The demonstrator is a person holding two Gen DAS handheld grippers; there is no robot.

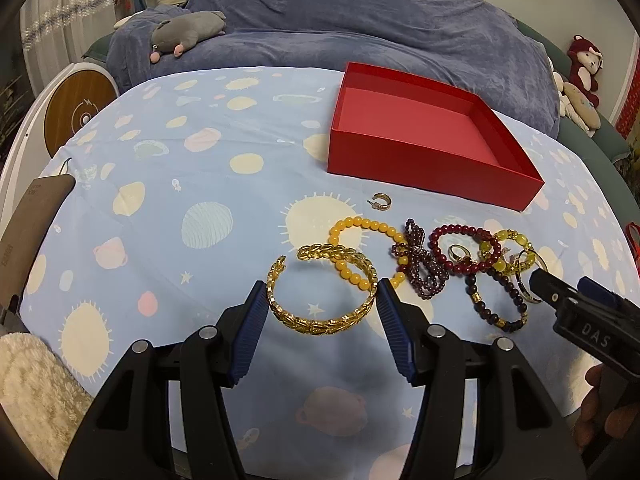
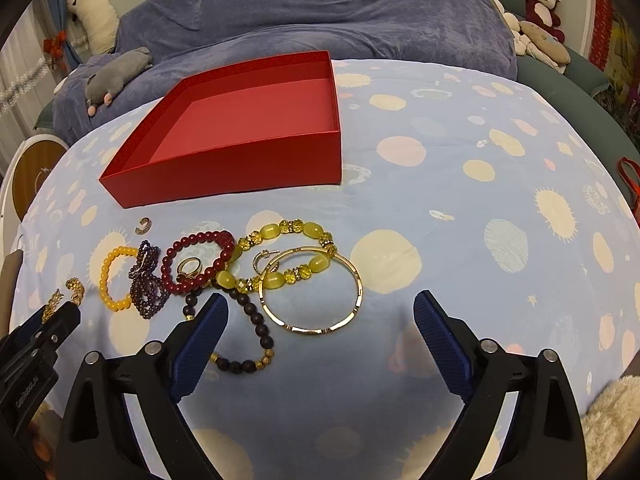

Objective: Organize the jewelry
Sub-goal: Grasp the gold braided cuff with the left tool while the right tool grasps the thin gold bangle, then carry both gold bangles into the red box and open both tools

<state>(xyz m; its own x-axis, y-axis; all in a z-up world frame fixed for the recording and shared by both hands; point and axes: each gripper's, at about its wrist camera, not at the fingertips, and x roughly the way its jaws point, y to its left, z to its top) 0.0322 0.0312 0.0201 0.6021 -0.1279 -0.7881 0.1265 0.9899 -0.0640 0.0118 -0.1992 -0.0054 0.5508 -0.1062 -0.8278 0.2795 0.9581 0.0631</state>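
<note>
An empty red box stands on the blue patterned cloth; it also shows in the right wrist view. In front of it lies a row of jewelry: a gold chain cuff, a yellow bead bracelet, a purple bead strand, a red bead bracelet, a yellow stone bracelet, a thin gold bangle, a dark bead bracelet, a ring. My left gripper is open around the gold cuff, pads at or near its sides. My right gripper is open over the bangle.
A small gold earring lies alone near the box front. A blue blanket with a grey plush toy lies behind the table. A brown card sits at the left edge, a fluffy white cloth at the near left.
</note>
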